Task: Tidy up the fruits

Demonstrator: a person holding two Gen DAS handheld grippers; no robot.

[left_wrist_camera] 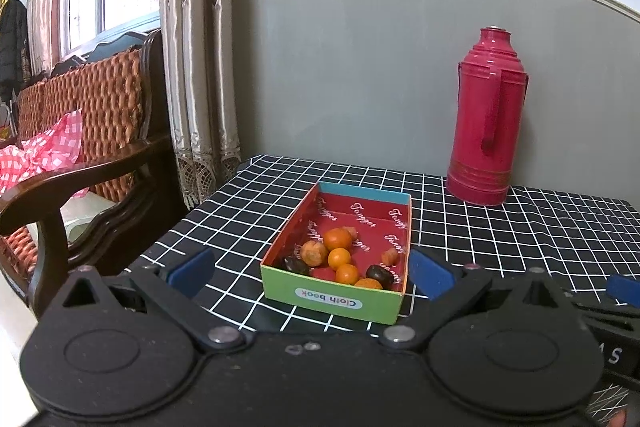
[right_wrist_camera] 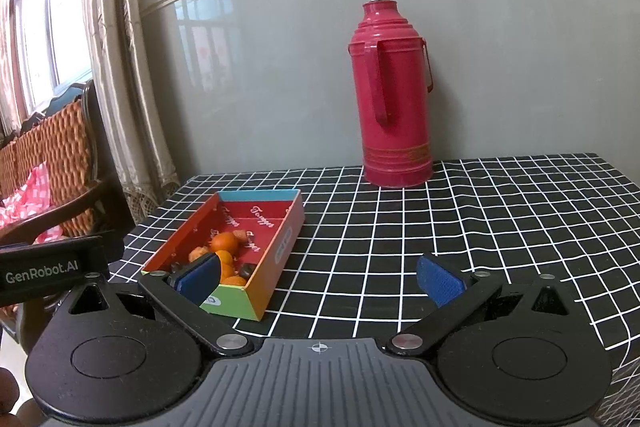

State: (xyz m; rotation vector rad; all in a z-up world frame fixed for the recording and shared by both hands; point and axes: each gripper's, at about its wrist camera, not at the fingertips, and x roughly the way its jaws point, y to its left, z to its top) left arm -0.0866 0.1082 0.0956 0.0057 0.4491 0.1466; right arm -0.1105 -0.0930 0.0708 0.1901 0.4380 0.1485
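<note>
Left wrist view: my left gripper is spread wide, nothing between the blue pads, hovering at the near end of the box on the checked tablecloth. Box holds small oranges and dark fruits, bunched toward its near end. Right wrist view: my right gripper is also wide and empty, box to its left. Red thermos stands upright by the wall, well apart from the box.

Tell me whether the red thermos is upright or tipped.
Upright: the red thermos stands on its base on the checked tablecloth, cap on top.
</note>
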